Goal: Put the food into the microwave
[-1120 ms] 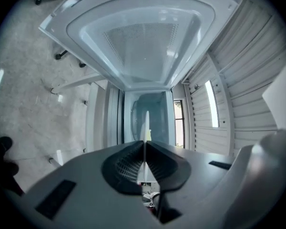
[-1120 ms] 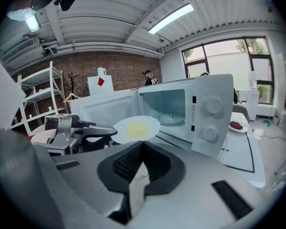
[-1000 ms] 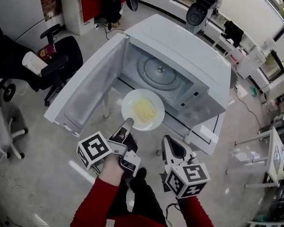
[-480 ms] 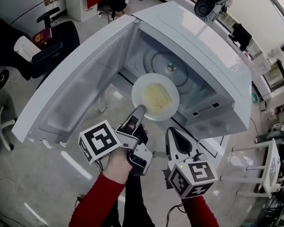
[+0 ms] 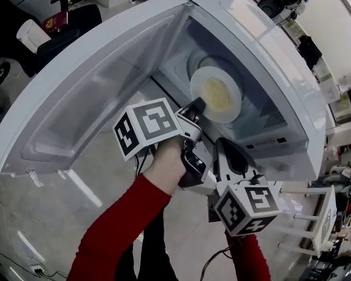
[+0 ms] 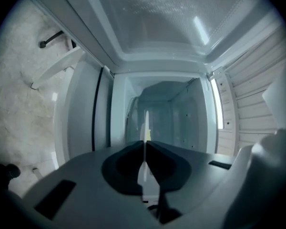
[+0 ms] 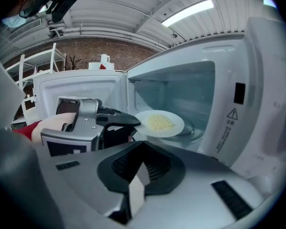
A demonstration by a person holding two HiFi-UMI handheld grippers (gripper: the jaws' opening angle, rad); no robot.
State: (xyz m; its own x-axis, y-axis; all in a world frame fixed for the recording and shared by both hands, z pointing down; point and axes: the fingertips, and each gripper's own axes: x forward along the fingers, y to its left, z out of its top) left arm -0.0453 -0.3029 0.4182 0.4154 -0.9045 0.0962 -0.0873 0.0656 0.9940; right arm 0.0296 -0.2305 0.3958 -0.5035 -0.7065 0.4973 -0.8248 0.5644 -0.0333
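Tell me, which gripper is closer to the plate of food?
Left. The left gripper clamps the plate by its near rim, holding it inside the microwave. The right gripper hangs outside the opening, apart from the plate, its fingers shut and empty.

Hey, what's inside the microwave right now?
A white plate of yellow food, held by its rim in the left gripper, is over the glass turntable inside the microwave. The plate covers most of the turntable, so whether it rests on it cannot be seen.
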